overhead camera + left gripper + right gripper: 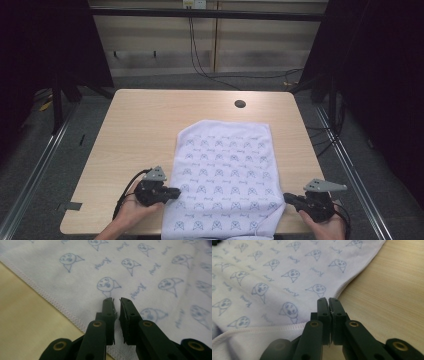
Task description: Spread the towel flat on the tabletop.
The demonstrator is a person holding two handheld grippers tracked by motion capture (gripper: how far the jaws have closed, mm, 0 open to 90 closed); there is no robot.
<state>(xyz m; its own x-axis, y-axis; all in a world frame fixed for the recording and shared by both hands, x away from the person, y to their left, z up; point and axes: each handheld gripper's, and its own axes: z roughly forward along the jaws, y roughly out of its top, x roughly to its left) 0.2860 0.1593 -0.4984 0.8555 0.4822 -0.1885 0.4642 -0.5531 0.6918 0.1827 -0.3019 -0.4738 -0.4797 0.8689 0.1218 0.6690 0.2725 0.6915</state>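
White printed cloth (225,175) spread flat on the near half of a pale wooden table (140,125), near end draped over the table's near edge. Seen from the high view: left gripper (176,192) at the cloth's left hem, right gripper (287,197) at the right hem, both near the near corners, each pointing inward across the fabric. Round cable hole (240,104) well apart on the far side.

From the left gripper view: jaws nearly together, a narrow slit between them, nothing pinched, tips poised just over the blue cartoon print, stitched hem (53,301) running diagonally just to the left.

From the right gripper view: jaws pressed together, no fabric visibly caught between them, tips just at the hem (342,287) where cloth meets bare wood.

Judged from the pictures: light, soft and limp, likely to sag and fold once lifted, not fragile, not slippery on the wood. Best taken by the stitched hem near the corners, where the doubled edge gives the pads something firm; a pinch mid-panel likely to bunch the weave.
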